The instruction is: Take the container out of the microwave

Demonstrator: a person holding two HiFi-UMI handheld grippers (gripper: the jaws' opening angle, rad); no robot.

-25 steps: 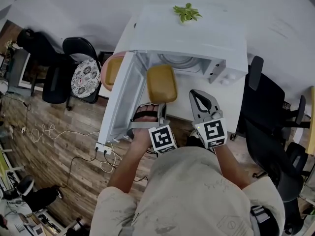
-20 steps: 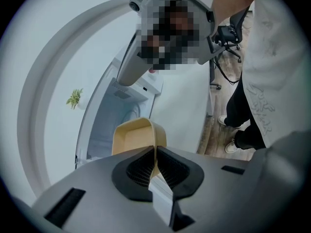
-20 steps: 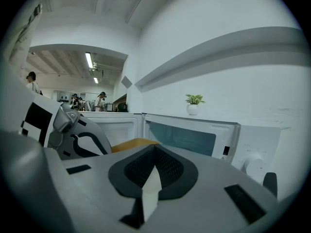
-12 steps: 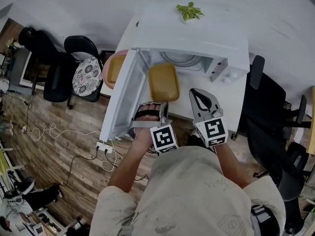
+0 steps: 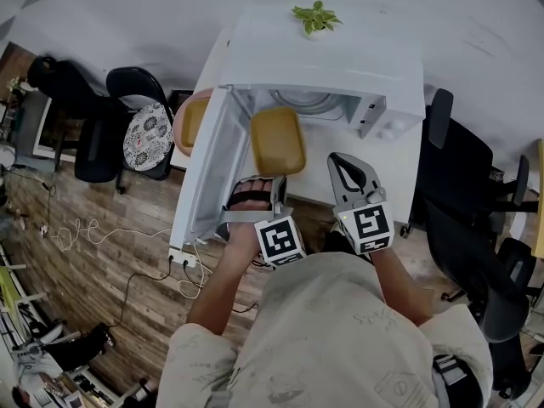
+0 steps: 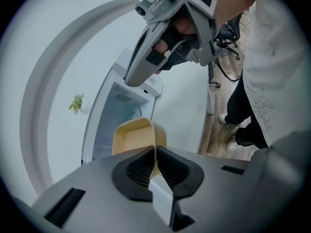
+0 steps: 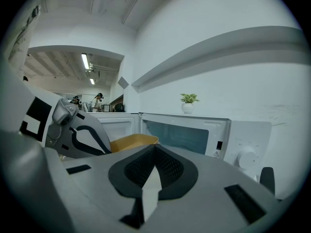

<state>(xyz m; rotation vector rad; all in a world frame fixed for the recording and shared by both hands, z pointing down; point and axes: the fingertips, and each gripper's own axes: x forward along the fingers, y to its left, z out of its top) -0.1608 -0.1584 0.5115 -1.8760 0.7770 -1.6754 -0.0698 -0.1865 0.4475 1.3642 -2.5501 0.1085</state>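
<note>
1. My left tongs [image 6: 155, 152] pinch the rim of the yellow container [image 5: 277, 140], in the middle of the frame, right at the front of the open microwave [image 5: 340, 58]
2. My right tongs [image 7: 154, 148] are squeezed together, holding nothing

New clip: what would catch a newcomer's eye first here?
A yellow container hangs pinched by its rim in the left claw, in front of the open white microwave. A small green plant sits on the microwave's top.
</note>
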